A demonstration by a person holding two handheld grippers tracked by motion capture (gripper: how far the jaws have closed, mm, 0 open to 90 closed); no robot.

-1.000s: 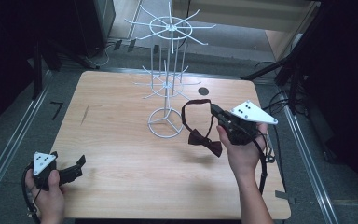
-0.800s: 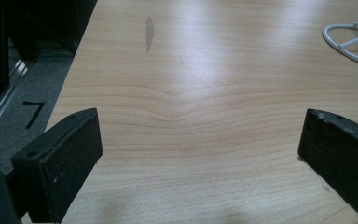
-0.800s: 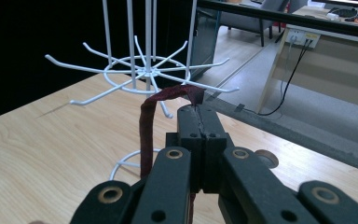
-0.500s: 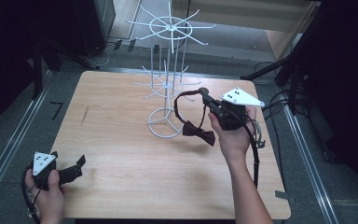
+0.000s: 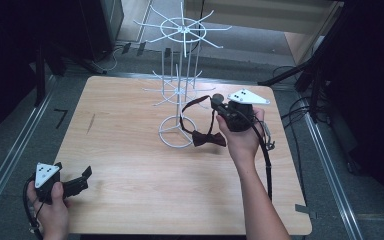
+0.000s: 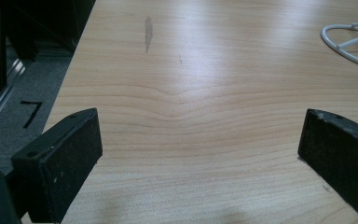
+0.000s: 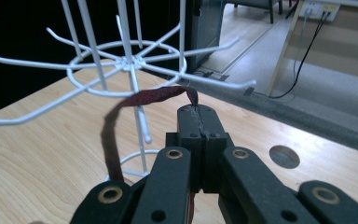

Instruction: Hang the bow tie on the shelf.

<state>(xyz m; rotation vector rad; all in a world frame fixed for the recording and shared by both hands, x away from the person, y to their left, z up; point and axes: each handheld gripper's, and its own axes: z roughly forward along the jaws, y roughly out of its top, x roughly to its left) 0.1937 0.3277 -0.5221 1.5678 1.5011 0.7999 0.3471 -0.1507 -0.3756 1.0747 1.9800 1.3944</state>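
At the near left corner of the table [image 5: 130, 170], a pale wood-grain top with rounded corners, a hand [image 5: 55, 212] holds the left gripper [image 5: 77, 182] low over the surface. Its flat black jaws stand wide apart with nothing between them; in the left gripper view they frame bare wood, and the right jaw is cut off by the frame edge. A grey three-cornered plate sits on top of it, and part of its cable is hidden behind the hand.

Toward the middle stands a white wire rack [image 5: 180, 95]: a thin upright post on a ring base, with two tiers of spoke-like hooks. The top tier's tips are cut off at the upper edge of the high view.

Right of the rack, the right hand [image 5: 242, 142] lifts the right gripper [image 5: 219, 102] above the table. Its jaws are pressed tight on the strap of a dark red bow tie [image 5: 207, 137], a matte fabric band. The strap loops from the jaws, and the knot hangs just beside the rack's base. In the right gripper view the strap [image 7: 121, 116] curves close to the lower hooks; whether it touches them is hard to tell.
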